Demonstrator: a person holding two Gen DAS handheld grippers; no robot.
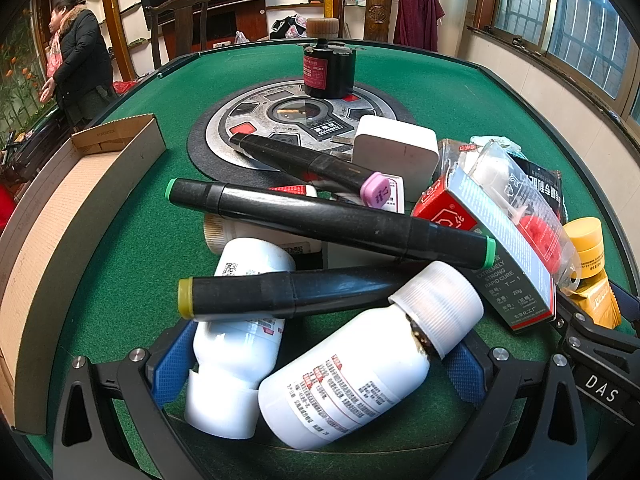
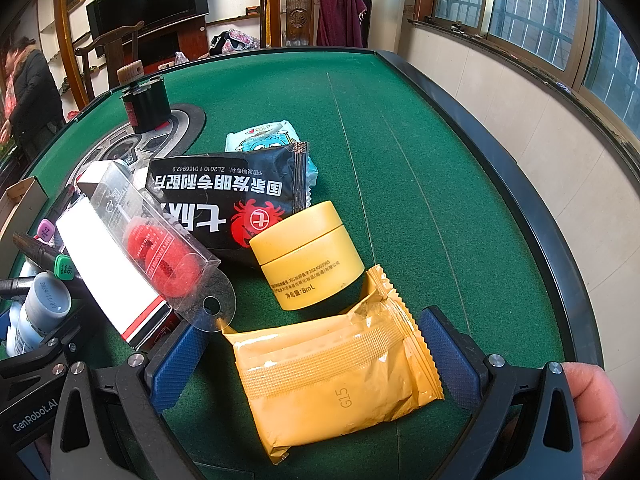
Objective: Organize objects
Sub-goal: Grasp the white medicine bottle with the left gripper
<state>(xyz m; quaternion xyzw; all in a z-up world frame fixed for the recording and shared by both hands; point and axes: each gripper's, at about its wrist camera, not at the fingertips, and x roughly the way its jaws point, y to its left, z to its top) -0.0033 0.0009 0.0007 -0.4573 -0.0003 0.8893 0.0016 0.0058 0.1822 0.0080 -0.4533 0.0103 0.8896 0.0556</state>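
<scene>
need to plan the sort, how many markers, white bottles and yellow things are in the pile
markers: 3 (green-capped, olive-capped, pink-capped)
white bottles: 2 (one between the open left gripper's pads, one beside it)
yellow things: 2 (jar, packet between the open right gripper's pads)
total: 7

left wrist: close, angled down | right wrist: likewise | shared: yellow jar (image 1: 587, 246) (image 2: 307, 254)
</scene>
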